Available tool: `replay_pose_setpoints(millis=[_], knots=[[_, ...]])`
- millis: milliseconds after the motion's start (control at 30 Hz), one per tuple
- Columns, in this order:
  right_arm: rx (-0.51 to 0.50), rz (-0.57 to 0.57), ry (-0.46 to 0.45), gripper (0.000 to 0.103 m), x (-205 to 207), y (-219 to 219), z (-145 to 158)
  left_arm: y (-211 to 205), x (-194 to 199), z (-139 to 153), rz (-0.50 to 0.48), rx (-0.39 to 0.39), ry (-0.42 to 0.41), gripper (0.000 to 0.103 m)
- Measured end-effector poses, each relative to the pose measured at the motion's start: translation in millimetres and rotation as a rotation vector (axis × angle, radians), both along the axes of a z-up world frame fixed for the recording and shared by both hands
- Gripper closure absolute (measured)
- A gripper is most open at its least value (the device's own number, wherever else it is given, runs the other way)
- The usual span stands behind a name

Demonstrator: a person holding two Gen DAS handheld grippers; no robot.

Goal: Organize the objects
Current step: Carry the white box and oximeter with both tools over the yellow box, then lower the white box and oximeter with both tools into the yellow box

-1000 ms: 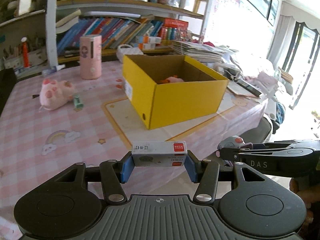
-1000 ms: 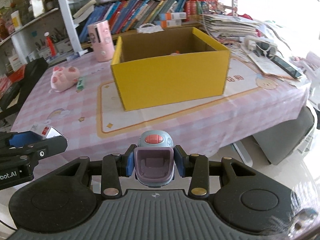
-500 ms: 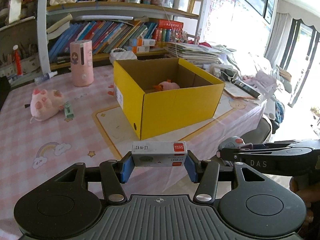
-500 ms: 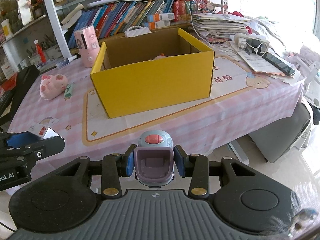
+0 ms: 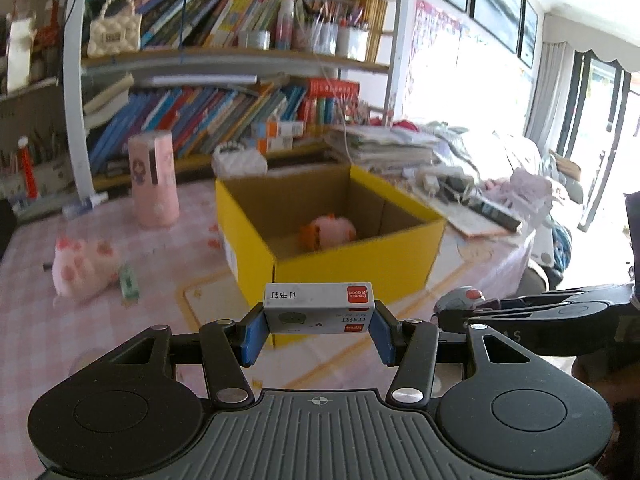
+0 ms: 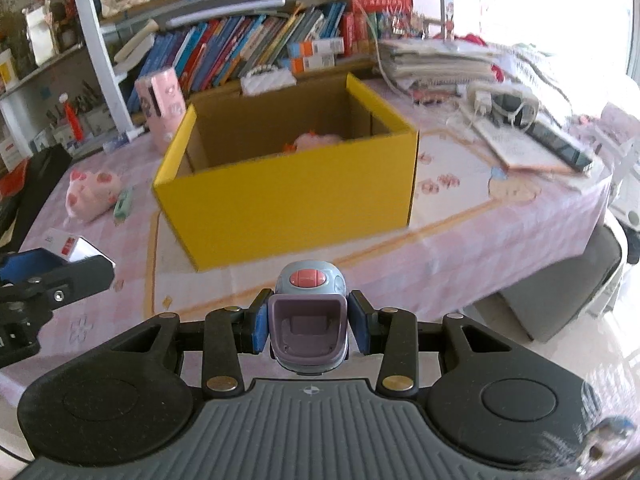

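Observation:
My left gripper (image 5: 318,330) is shut on a small white staple box (image 5: 319,307) with a red label, held in the air in front of the open yellow cardboard box (image 5: 352,258). My right gripper (image 6: 307,324) is shut on a small grey-purple toy (image 6: 307,320) with a red button, also in front of the yellow box (image 6: 288,196). A pink plush toy (image 5: 330,233) lies inside the box. Each gripper shows at the edge of the other's view: the right one (image 5: 456,308) and the left one (image 6: 76,256).
On the pink checked tablecloth (image 6: 460,240) lie a pink plush paw (image 5: 82,266), a small green item (image 5: 129,283) and a pink cylinder (image 5: 154,178). Papers and a power strip (image 6: 504,102) are piled at the right. A bookshelf (image 5: 224,112) stands behind.
Both grippers have moved up and forward toward the yellow box, each still holding its object. More of the box's inside and the pink plush now shows.

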State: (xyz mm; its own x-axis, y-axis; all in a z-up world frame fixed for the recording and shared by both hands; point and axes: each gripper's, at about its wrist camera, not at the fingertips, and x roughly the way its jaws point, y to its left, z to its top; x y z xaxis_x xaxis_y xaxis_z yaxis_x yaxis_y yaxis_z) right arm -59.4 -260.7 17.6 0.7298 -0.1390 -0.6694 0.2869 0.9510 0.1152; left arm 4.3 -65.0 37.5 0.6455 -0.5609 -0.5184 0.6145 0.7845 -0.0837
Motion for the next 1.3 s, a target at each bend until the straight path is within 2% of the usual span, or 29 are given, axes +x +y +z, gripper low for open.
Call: replay_pose_setpoints(millis=[333,567,867,1300], knots=[[-0.054,0.015,-0.116,0.066,44.0,-48.1,34.8,-42.5,36.7,17.9,0.033,-0.027,-0.083,0.051],[-0.075,0.063,-0.173,0.066,86.2,-82.4,48.1,-77.5,65.6,11.9,0.073,-0.007,-0.077,0.051],[-0.06,0.187,-0.175,0.066,133.5,-96.1,42.0,-109.5,95.0,-12.0,0.127,0.064,-0.009,0.051],[-0.028,0.331,-0.087,0.065,185.1,-92.9,15.4,-124.8,121.6,-33.6,0.182,0.143,0.066,0.051]])
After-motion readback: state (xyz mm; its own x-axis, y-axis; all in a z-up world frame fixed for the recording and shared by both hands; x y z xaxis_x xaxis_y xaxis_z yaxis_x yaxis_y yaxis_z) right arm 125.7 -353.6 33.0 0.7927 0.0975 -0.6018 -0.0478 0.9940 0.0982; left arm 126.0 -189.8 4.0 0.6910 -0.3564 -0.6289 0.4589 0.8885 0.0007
